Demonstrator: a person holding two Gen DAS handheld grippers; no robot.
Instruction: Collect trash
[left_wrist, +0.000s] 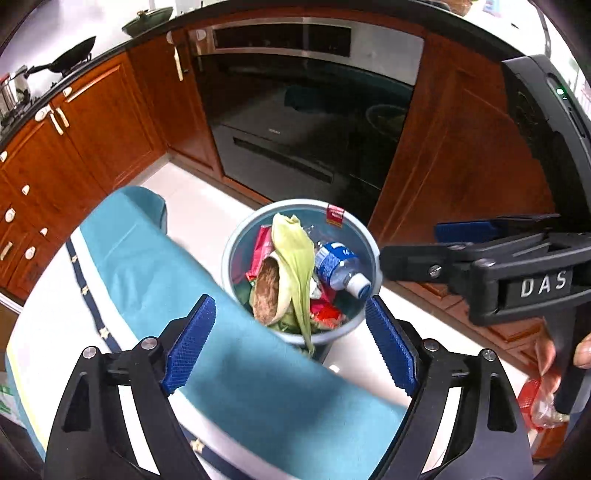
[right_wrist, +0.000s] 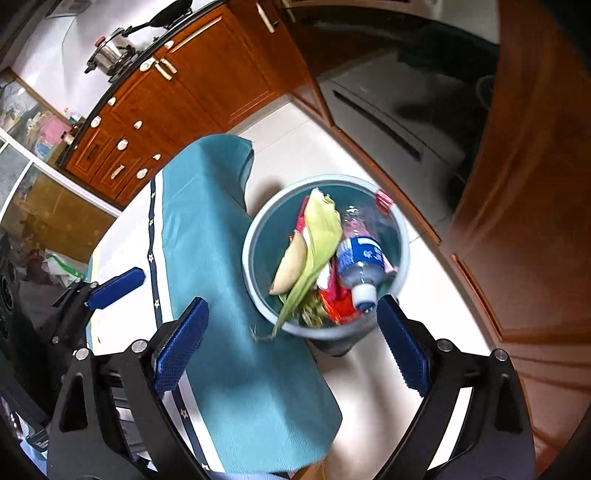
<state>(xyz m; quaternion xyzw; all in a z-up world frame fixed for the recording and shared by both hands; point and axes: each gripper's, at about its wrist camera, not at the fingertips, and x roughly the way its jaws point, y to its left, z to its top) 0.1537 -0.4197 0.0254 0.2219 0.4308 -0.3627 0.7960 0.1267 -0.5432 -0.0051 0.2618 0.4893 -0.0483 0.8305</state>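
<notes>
Both tools are empty: the left gripper (left_wrist: 290, 343) and the right gripper (right_wrist: 291, 347) each have their blue pads spread wide with nothing between them, held above the table edge and aimed down toward the bin (right_wrist: 255, 236), which suggests a deposit is done or the next item is being sought. The bin stands on the pale floor just beside the teal tablecloth (right_wrist: 207, 229) and holds a corn husk (left_wrist: 293, 254), a plastic bottle (left_wrist: 340, 267) lying against the rim, and red wrappers (left_wrist: 325, 314). A husk strand trails over the rim toward the cloth, so the collection appears largely complete.
</notes>
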